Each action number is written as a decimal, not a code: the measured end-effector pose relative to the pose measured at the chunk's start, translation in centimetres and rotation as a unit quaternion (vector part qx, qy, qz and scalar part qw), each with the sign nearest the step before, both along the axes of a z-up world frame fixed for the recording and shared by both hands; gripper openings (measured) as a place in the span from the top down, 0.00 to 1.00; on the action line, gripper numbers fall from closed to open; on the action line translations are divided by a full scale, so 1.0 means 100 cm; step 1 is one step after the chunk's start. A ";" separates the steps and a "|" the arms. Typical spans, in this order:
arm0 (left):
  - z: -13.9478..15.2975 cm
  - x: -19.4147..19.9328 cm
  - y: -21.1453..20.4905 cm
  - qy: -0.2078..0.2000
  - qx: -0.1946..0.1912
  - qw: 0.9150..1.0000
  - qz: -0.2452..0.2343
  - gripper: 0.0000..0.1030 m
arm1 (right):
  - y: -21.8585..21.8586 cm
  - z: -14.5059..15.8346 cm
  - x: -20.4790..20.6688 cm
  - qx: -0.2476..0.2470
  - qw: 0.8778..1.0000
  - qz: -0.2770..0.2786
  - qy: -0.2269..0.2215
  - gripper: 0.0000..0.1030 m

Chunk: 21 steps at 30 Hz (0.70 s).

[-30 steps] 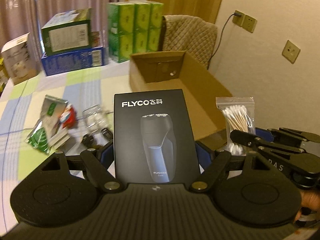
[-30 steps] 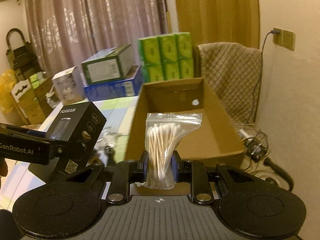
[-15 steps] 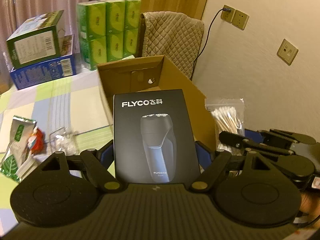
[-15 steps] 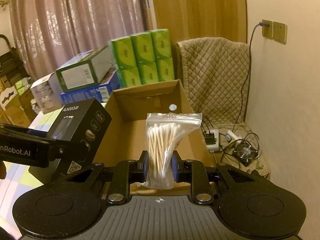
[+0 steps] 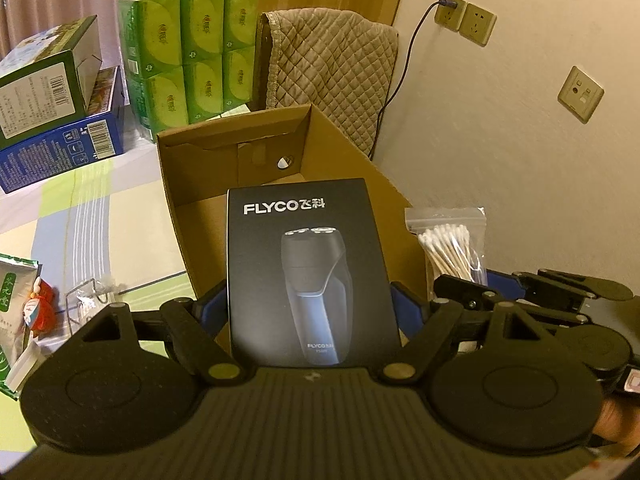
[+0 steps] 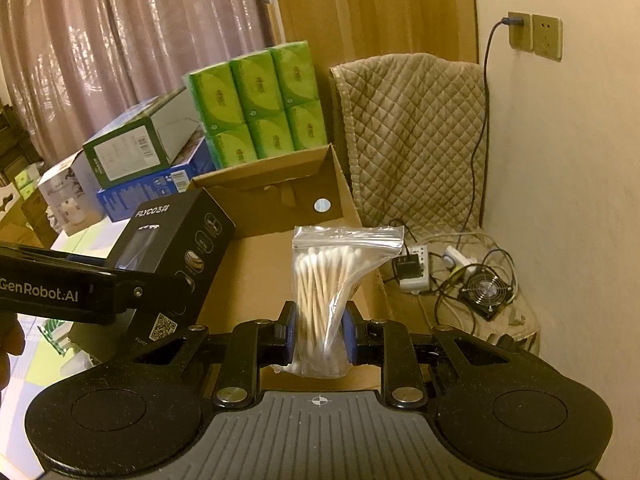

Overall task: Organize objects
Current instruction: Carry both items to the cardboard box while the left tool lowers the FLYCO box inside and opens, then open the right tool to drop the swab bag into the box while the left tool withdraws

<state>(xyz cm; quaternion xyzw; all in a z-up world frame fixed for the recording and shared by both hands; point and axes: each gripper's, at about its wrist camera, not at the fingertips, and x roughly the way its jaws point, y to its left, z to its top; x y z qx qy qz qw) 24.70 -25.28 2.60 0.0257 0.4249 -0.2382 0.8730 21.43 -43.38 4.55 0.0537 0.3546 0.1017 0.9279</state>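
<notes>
Left hand-held gripper (image 5: 310, 312): fingers spread wide, blue pads (image 5: 404, 300) pressed against both side edges of the upright black shaver box (image 5: 308, 272), clamped firmly, held level just in front of the cardboard box (image 5: 344, 160). Right hand-held gripper (image 6: 319, 338): fingers drawn close together, blue pads (image 6: 291, 336) pinching the lower part of the bag of cotton swabs (image 6: 332, 280), bag upright, raised over the near right edge of the cardboard box. Side by side, the right one just right of the shaver box, apart. Part of a hand (image 5: 616, 420) behind the right hand-held gripper, a fingertip (image 6: 8, 344) at the left one.
</notes>
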 end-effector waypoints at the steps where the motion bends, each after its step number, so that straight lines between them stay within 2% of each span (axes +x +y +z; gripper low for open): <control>1: -0.001 0.001 -0.001 -0.001 0.001 1.000 0.000 0.23 | -0.001 0.000 0.001 0.001 1.000 -0.001 0.001 0.80; 4: -0.002 0.004 -0.002 -0.002 -0.003 1.000 0.003 0.22 | -0.001 -0.001 0.002 0.001 1.000 -0.004 0.003 0.80; 7: -0.003 0.009 0.000 -0.001 -0.008 1.000 0.016 0.14 | -0.001 0.000 0.002 0.003 1.000 -0.007 0.003 0.80; 21: 0.007 -0.008 0.037 -0.010 -0.020 0.998 0.051 0.14 | 0.007 0.002 0.001 0.010 1.000 0.001 0.001 0.80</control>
